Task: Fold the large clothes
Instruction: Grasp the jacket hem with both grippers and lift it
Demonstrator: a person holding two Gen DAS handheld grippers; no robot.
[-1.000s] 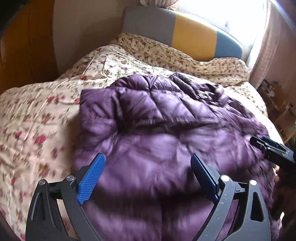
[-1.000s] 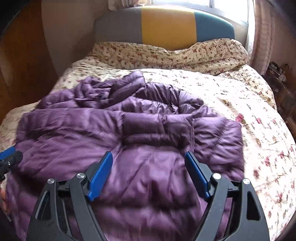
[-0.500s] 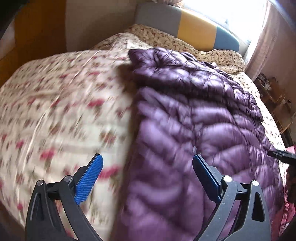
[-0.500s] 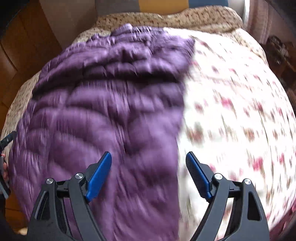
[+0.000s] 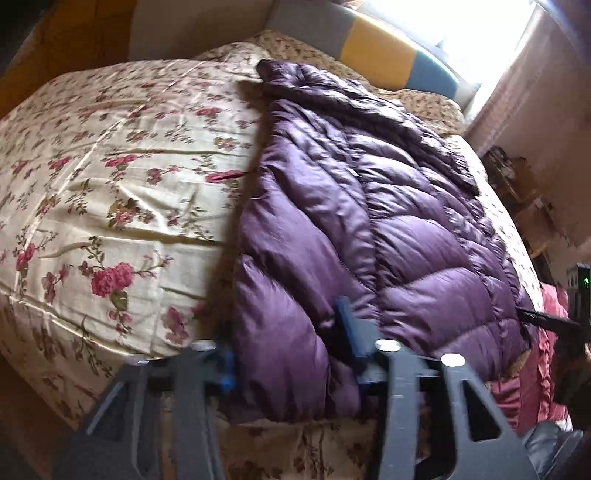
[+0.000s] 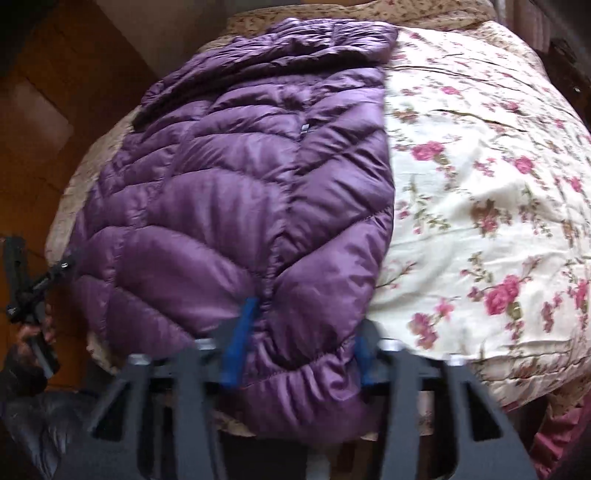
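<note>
The purple puffer jacket (image 5: 369, 206) lies lengthwise on the bed (image 5: 110, 177), hem at the foot edge, where the left gripper (image 5: 286, 354) and right gripper (image 6: 299, 343) each straddle a hem corner, jaws part-closed around it.

A bed (image 5: 110, 177) with a floral quilt has a grey, yellow and blue headboard (image 5: 373, 51) at the far end; a bright window (image 5: 476, 33) beyond, wood panelling (image 6: 48, 122) left.

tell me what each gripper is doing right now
left gripper: closing on the purple down jacket hem, grip unconfirmed.
right gripper: same at the other hem corner.
</note>
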